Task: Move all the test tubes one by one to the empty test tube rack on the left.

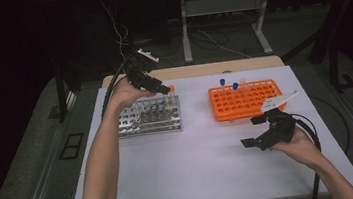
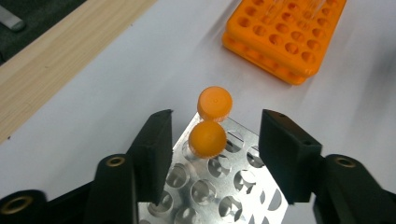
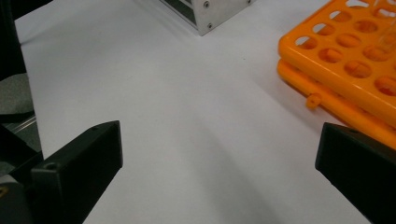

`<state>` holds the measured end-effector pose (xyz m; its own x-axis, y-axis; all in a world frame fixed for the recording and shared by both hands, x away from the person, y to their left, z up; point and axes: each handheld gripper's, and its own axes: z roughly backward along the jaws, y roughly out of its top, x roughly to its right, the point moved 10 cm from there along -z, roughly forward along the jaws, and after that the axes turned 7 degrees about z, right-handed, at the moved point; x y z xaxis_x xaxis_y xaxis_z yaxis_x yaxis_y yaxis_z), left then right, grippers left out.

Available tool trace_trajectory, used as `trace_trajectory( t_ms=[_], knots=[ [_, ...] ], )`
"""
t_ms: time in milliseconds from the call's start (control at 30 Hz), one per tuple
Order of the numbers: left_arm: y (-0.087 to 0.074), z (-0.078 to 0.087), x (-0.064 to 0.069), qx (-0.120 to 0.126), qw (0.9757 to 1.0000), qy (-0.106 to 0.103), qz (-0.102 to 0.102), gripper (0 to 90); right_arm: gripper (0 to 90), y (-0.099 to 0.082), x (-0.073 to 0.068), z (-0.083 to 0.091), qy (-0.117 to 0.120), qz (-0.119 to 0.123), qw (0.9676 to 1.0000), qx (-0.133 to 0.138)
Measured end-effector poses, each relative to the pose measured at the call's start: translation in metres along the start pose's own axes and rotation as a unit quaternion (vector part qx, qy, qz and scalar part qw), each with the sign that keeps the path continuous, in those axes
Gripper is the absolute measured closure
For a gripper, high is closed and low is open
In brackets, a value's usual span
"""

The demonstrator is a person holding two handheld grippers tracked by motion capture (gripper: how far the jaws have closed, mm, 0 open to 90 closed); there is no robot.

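From the high view, the left claw (image 1: 163, 88) hangs over the far right corner of the metal rack (image 1: 149, 116), while the right claw (image 1: 252, 131) hovers low over the white tabletop (image 1: 197, 162), just in front of the orange rack (image 1: 245, 99). That view also catches two blue-capped tubes (image 1: 228, 84) standing at the back of the orange rack.

The left gripper view gives what the high view blurs: two orange-capped tubes (image 2: 210, 121) stand upright in neighbouring corner holes of the metal rack, their round caps bright and smooth, the nearer one (image 2: 207, 138) lying between the black jaws. The left claw is released, its pads clear of the cap on both sides.

The right gripper view shows the right claw spread wide, with bare tabletop between its jaws and the orange rack's edge at the right.
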<state>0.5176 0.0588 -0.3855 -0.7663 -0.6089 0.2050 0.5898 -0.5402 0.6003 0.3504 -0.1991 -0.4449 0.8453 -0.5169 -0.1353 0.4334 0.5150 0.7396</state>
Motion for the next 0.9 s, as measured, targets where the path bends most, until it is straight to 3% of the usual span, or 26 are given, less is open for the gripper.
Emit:
trace_trajectory(
  t_ms=[167, 300, 367, 567, 900],
  knots=[
    [-0.002, 0.014, 0.007, 0.018, 0.9998, 0.007, 0.006, 21.8, 0.3, 0.003, 0.012, 0.004, -0.014, -0.001, 0.9999, -0.002],
    [-0.005, 0.025, 0.011, 0.035, 0.9989, 0.022, 0.024, 8.3, 0.3, 0.006, 0.024, 0.006, -0.025, -0.006, 0.9997, -0.005],
    [-0.009, 0.03, 0.014, 0.033, 0.9988, 0.028, 0.023, 1.1, 0.3, 0.008, 0.03, 0.006, -0.027, -0.009, 0.9996, -0.002],
    [-0.017, 0.045, 0.024, 0.055, 0.9976, 0.03, 0.028, 0.0, 0.3, 0.011, 0.046, 0.007, -0.04, -0.014, 0.9991, -0.01],
    [-0.033, 0.062, 0.049, 0.082, 0.9959, 0.038, 0.006, 0.0, 0.3, 0.021, 0.069, 0.01, -0.056, -0.026, 0.9981, -0.009]
  ],
)
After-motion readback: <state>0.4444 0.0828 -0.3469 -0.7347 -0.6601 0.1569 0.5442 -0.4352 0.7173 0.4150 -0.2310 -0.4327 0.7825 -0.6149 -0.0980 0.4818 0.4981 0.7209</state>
